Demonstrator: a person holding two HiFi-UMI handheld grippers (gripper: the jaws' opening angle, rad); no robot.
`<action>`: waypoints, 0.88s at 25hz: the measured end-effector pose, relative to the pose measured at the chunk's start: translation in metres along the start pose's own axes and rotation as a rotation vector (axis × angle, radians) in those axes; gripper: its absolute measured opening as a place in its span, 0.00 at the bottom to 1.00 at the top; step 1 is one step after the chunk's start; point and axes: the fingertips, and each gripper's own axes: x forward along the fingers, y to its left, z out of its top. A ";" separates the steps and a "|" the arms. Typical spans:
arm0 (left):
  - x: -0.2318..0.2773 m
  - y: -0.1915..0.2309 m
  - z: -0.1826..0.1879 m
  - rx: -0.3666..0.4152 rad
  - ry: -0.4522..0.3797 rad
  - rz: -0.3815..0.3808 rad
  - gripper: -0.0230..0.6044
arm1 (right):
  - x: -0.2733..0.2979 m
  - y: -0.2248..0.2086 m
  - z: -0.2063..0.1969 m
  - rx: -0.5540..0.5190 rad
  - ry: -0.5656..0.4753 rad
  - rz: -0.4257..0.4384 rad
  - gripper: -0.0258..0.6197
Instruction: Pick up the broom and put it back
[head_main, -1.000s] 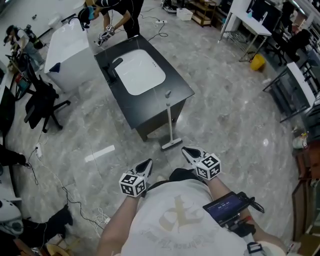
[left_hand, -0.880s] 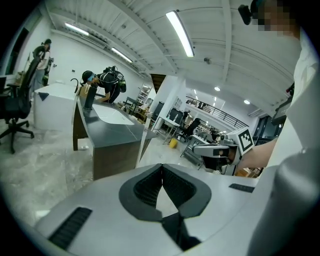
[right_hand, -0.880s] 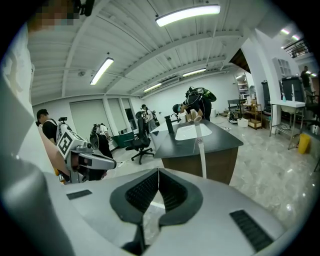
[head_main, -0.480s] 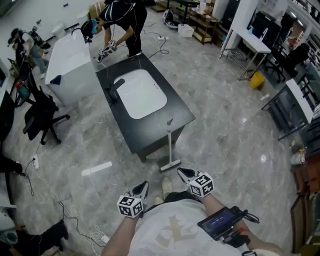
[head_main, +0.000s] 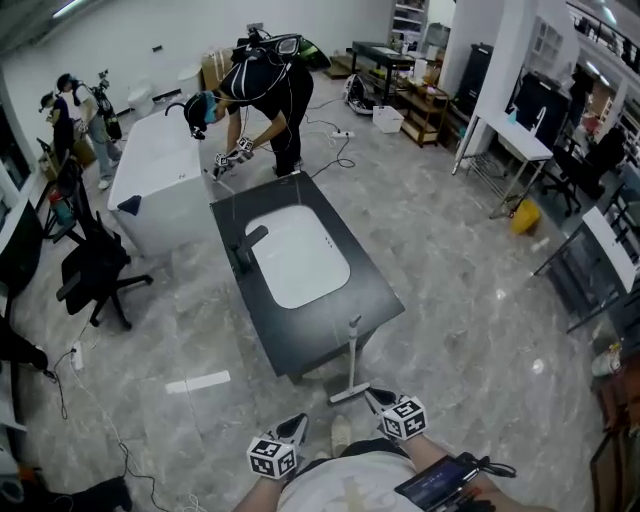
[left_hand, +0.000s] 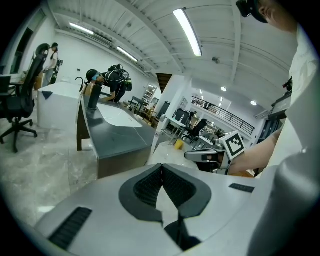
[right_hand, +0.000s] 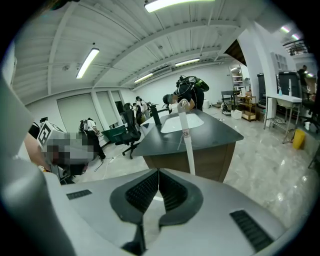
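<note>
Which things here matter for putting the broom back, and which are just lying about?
For the job:
- broom, standing at the counter's near corner
- left tool and right tool, both shut and empty

Just lying about:
- black counter
- office chair
- white strip on the floor
- yellow object on the floor at right

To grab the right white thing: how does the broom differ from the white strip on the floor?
The broom stands upright against the near edge of the dark counter, head on the floor; the white strip lies flat, left of the counter and apart from it. The broom is a long thin handle with a crosswise head; the strip is a short plain bar. Both are pale.
</note>
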 end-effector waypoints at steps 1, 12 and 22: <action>0.002 0.004 0.000 -0.003 0.000 0.007 0.06 | 0.007 -0.004 0.000 0.000 0.004 -0.006 0.07; 0.027 0.016 0.015 0.003 -0.014 0.007 0.06 | 0.059 -0.052 -0.001 0.002 0.022 -0.084 0.07; 0.017 0.025 0.003 -0.044 0.030 0.073 0.06 | 0.093 -0.083 -0.027 0.062 0.089 -0.129 0.07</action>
